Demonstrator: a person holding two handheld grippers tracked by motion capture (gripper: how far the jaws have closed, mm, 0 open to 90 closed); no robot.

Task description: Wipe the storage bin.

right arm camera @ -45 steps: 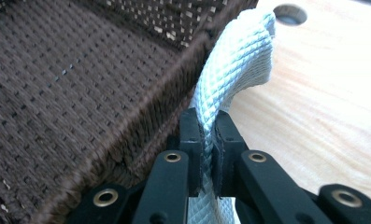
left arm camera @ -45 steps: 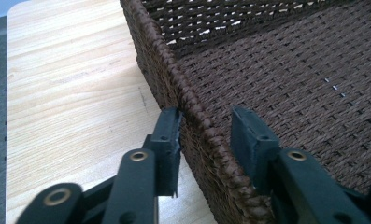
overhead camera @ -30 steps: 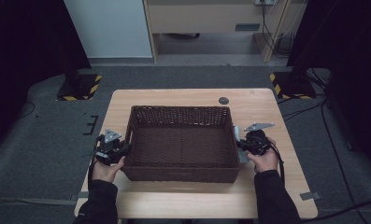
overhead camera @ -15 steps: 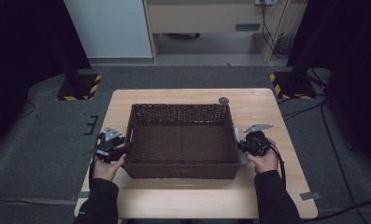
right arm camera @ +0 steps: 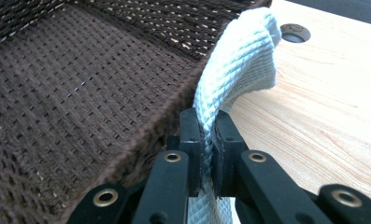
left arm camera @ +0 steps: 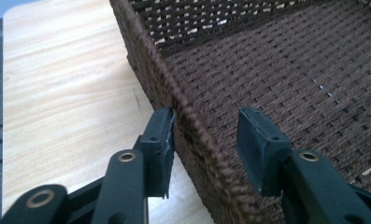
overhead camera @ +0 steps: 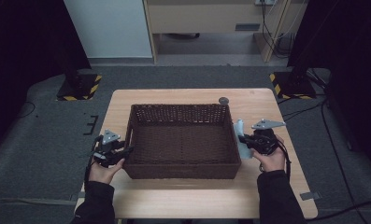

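Note:
A dark brown woven basket (overhead camera: 181,108) stands in the middle of the wooden table (overhead camera: 183,198). My left gripper (overhead camera: 127,150) is open astride its left rim (left arm camera: 146,51): one pad (left arm camera: 167,133) sits close against the outside, the other (left arm camera: 255,140) hangs apart over the inside. These jaws have just been opening off the rim and have eased in slightly. My right gripper (overhead camera: 243,140) is shut on a white webbing strap (overhead camera: 239,126) beside the basket's right wall. The strap (right arm camera: 241,56) arches up between the jaws (right arm camera: 206,121).
A round cable hole (overhead camera: 224,100) lies in the table behind the basket's right corner. Bare wood runs along the front edge and both sides. Around the table are grey floor, stands with yellow-black feet (overhead camera: 78,88) and loose cables.
The left gripper's jaws have spread apart on the basket's rim. The right gripper has lifted a little with the white strap in it. The basket has stayed put.

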